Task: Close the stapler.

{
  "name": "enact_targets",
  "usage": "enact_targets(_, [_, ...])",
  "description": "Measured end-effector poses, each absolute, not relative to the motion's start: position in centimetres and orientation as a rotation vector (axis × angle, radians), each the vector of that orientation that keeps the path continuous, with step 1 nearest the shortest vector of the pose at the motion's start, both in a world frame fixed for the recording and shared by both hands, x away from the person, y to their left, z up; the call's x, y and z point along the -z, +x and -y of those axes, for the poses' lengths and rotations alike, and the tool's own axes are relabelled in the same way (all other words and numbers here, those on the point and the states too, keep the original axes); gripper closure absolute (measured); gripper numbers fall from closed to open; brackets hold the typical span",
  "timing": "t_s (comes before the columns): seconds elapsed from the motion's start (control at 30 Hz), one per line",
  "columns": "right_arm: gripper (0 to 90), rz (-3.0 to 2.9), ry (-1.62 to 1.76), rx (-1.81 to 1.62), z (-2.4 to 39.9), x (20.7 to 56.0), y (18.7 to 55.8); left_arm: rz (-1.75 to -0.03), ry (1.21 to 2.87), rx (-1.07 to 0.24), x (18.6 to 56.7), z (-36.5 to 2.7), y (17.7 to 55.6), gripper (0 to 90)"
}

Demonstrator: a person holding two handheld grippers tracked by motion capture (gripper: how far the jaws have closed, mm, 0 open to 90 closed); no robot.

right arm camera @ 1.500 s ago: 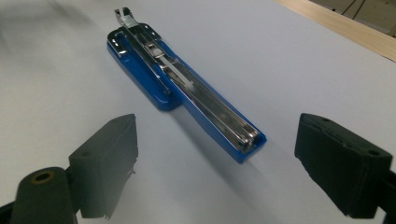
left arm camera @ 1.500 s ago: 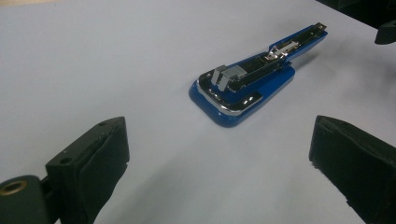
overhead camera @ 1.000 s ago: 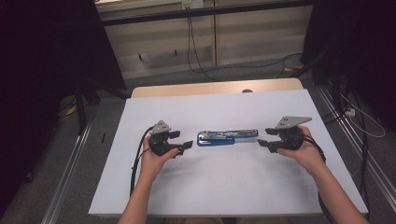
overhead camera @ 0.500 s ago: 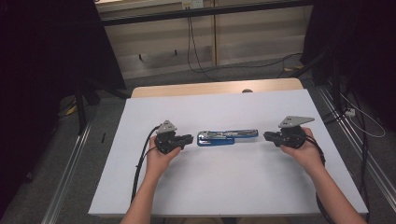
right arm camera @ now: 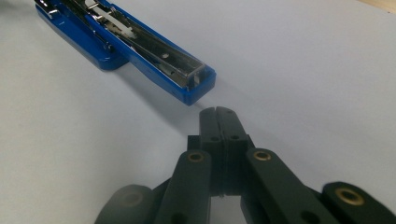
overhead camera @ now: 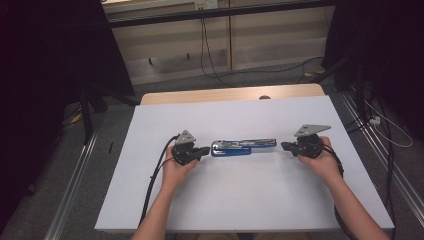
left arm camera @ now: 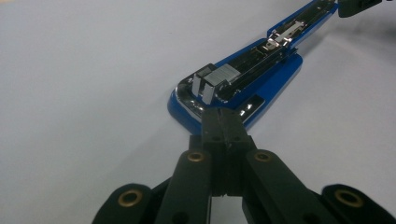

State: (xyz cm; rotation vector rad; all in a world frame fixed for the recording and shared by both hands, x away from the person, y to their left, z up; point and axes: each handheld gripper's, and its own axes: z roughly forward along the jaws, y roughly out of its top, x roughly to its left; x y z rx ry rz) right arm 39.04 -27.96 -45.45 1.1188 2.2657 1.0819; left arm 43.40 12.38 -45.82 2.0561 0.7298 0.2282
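Observation:
A blue stapler (overhead camera: 243,147) lies folded out flat in the middle of the white tabletop (overhead camera: 235,200), its metal staple channel facing up. My left gripper (overhead camera: 206,149) points at the stapler's left end, jaws just closed together with nothing between them. In the left gripper view its tip (left arm camera: 223,122) sits right at the blue base (left arm camera: 243,79); I cannot tell if it touches. My right gripper (overhead camera: 284,146) faces the stapler's right end and has likewise just closed empty. In the right gripper view its tip (right arm camera: 219,122) stays a short gap from the stapler (right arm camera: 135,44).
A wooden table edge (overhead camera: 225,94) shows behind the white sheet. Metal rails (overhead camera: 75,190) run along both sides on the floor, with cables (overhead camera: 210,60) beyond the far edge. A black cable (overhead camera: 152,180) trails from the left gripper across the sheet.
Both grippers' jaws went from open to pressed together. The left gripper shifted right, closer to the stapler's end. The right hand stayed about where it was.

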Motion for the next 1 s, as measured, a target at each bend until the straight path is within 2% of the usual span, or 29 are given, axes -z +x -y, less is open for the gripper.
enact_targets(1.0, [90.0,-2.351,1.075,-1.019,26.3,46.3,40.0,-0.718,2.093,-0.228,46.5,-11.4,43.8,90.0])
